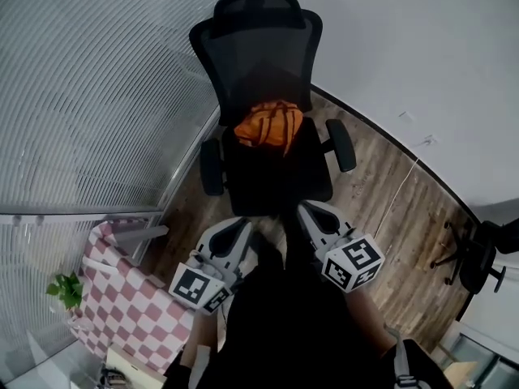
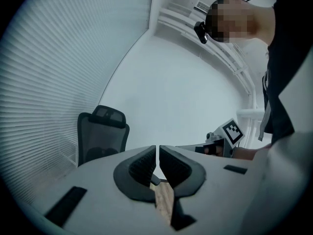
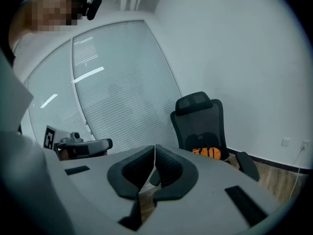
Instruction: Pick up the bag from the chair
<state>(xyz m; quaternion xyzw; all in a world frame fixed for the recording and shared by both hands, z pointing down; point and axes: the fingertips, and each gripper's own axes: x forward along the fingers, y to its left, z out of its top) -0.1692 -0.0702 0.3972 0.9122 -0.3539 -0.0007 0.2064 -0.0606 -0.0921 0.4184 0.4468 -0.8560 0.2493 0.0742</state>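
Observation:
An orange bag with dark stripes lies on the seat of a black mesh office chair, against the backrest. The right gripper view shows the orange bag and the chair past the jaws. My left gripper and right gripper hover side by side just in front of the seat's front edge, apart from the bag. Both are shut with nothing between the jaws. In the left gripper view only the chair back shows, and the bag is hidden.
Slatted blinds run along the left and a white wall stands behind the chair. A pink checkered cloth and a small green plant are at lower left. A second chair's base stands at right. A white cable crosses the wood floor.

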